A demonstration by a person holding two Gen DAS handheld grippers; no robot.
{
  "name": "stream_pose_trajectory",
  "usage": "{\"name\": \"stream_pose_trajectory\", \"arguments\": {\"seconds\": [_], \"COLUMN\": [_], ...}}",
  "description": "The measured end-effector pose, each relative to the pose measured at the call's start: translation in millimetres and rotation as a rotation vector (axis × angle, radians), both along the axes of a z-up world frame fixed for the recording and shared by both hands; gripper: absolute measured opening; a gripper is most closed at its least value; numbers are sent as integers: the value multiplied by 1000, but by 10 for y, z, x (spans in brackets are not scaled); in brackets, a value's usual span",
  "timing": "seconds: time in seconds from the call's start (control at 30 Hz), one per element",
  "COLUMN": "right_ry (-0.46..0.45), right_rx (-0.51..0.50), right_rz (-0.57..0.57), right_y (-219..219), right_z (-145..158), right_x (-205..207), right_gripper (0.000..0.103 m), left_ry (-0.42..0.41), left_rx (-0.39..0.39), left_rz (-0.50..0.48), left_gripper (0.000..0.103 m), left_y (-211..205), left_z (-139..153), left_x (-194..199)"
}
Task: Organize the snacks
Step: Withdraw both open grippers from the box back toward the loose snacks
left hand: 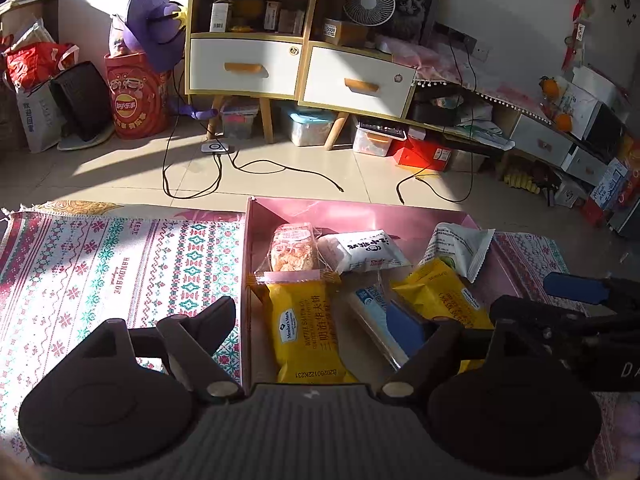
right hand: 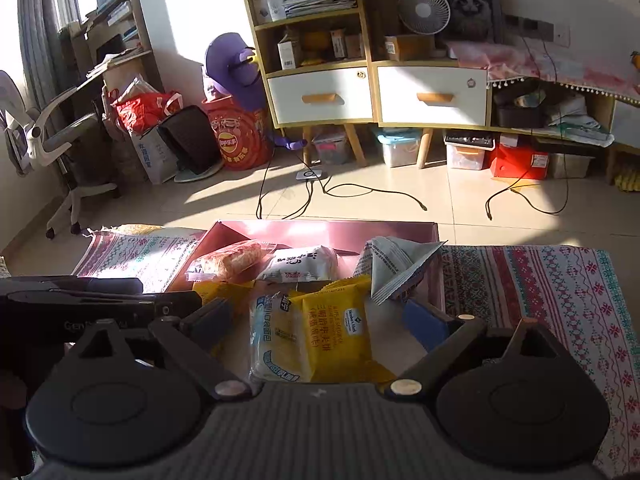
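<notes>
1. Left gripper [left hand: 320, 320]: matte black, fingers spread wide and holding nothing, straddling the left wall of the box above a yellow waffle pack [left hand: 306, 332].
2. Right gripper [right hand: 324, 318]: blue-padded fingers [right hand: 424, 326] wide apart, flanking but not clamping a second yellow waffle pack [right hand: 338, 326], which lies over a clear blue-printed bread pack [right hand: 272, 344].
3. Pink cardboard box [left hand: 360, 212]: shallow, rectangular, resting on the woven patterned mat [left hand: 100, 272]; all the snacks lie inside it.
4. Far side of the box: clear-wrapped pastry [left hand: 292, 248], white pillow pack [left hand: 364, 250], crimped grey-white pouch [left hand: 460, 246] leaning on the right wall.
5. Beyond: glossy tiled floor [left hand: 280, 176], black cables [left hand: 192, 184], white-drawered cabinet [left hand: 244, 66].
</notes>
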State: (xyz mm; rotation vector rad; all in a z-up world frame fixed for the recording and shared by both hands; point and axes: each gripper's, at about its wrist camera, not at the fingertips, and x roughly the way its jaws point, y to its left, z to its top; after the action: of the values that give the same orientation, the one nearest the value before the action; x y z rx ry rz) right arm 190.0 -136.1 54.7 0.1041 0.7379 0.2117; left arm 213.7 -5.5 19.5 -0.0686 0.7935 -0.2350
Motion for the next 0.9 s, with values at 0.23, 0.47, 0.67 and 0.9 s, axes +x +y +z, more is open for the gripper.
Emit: {"name": "stream_pose_trajectory", "arguments": {"seconds": [0.23, 0.47, 0.67, 0.9], "right_ry": [1, 8, 24, 27], "right_rx": [-11, -29, -42, -42], "right_rz": [13, 25, 46, 80], "right_y": [39, 86, 113, 132], "right_z": [79, 128, 112, 61], "right_x": [-286, -553, -743, -957], "right_gripper": [97, 100, 101, 102], "left_ry": [5, 29, 43, 39], "left_rx": [12, 27, 42, 55], "left_rz": [-12, -27, -56, -83], "left_gripper": [93, 98, 100, 103], "left_y": [39, 75, 72, 83], "left_z": [74, 93, 84, 49], "left_x": [-317, -585, -792, -995]}}
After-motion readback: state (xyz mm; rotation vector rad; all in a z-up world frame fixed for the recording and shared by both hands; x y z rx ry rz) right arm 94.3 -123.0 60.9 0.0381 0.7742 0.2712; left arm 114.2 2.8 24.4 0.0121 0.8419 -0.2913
